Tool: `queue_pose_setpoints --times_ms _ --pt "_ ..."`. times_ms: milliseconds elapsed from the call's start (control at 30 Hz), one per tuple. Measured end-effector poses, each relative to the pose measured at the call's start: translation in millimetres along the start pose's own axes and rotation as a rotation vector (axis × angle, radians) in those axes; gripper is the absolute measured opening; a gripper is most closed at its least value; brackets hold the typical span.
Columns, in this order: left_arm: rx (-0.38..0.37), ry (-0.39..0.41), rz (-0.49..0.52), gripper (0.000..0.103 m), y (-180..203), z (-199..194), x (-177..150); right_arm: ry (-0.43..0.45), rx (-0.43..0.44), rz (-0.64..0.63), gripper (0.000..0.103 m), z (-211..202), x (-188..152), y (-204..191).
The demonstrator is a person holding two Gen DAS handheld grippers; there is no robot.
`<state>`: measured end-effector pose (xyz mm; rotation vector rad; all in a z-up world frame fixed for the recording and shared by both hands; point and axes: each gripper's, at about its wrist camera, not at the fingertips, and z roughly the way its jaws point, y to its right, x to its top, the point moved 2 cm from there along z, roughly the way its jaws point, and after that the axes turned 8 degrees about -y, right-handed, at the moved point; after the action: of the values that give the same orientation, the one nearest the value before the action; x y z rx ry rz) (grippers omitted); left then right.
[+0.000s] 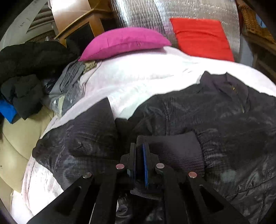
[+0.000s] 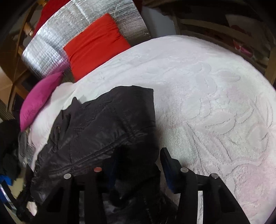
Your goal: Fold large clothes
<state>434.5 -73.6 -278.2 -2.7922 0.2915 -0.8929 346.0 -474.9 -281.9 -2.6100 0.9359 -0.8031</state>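
A large black quilted jacket (image 1: 198, 112) lies spread on a white bedspread (image 1: 146, 77). My left gripper (image 1: 140, 146) is shut on the jacket's ribbed knit cuff (image 1: 179, 149), near the garment's front edge. In the right wrist view the jacket (image 2: 103, 124) lies on the left part of the bedspread (image 2: 215, 96). My right gripper (image 2: 138, 155) is open, its jaws wide apart over the jacket's near edge, with dark fabric between them. The left finger is partly hidden by the cloth.
A magenta pillow (image 1: 124, 43) and a red pillow (image 1: 201, 37) lie at the head of the bed against a silver foil panel (image 1: 155, 13). A heap of dark and grey clothes (image 1: 34, 74) lies on the left. Wooden furniture (image 1: 77, 20) stands behind.
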Motion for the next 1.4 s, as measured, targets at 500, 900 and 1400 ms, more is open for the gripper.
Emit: queue_pose_setpoints --times_ms 500,900,1400 --pt "-0.120 0.187 -0.073 0.077 0.2 -86.3 -24.4 0.167 0.092 -0.163 0.070 -91.5 -42.6 -44.1" --pt "-0.155 -0.109 0.018 0.080 42.6 -17.8 -29.2 -0.112 -0.055 -0.274 0.069 -13.6 -75.3 -82.6" --pt "-0.088 -0.126 0.035 0.103 64.2 0.6 -47.6 -0.133 -0.077 -0.410 0.068 4.2 -95.7 -113.4"
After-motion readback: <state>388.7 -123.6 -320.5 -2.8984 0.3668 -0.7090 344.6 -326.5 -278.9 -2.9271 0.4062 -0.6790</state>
